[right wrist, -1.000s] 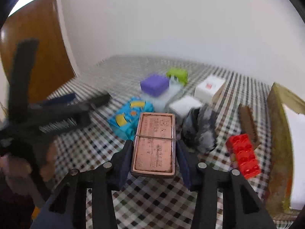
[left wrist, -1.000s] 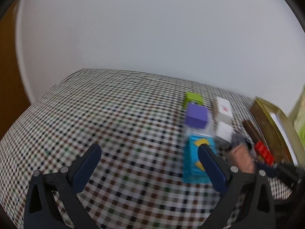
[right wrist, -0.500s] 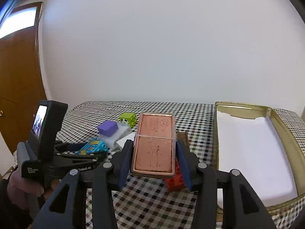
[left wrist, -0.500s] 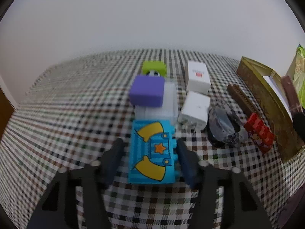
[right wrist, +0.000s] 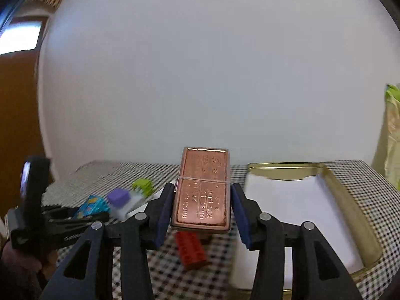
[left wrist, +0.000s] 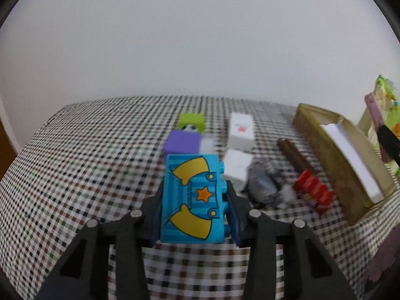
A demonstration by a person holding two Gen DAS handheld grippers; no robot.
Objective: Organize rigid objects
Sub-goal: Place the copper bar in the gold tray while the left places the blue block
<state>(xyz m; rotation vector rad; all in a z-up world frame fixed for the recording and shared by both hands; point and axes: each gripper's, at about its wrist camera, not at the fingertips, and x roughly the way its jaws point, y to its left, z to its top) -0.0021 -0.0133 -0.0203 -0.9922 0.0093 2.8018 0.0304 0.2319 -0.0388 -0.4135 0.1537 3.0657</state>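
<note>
Blue toy brick (left wrist: 193, 198) sits clamped in the left gripper (left wrist: 195, 212) above the checked tablecloth (left wrist: 87, 162); only this view shows the grey lump (left wrist: 262, 185). Copper bar (right wrist: 203, 187) is gripped by the right gripper (right wrist: 203, 210) left of the gold tin (right wrist: 347, 200).
</note>
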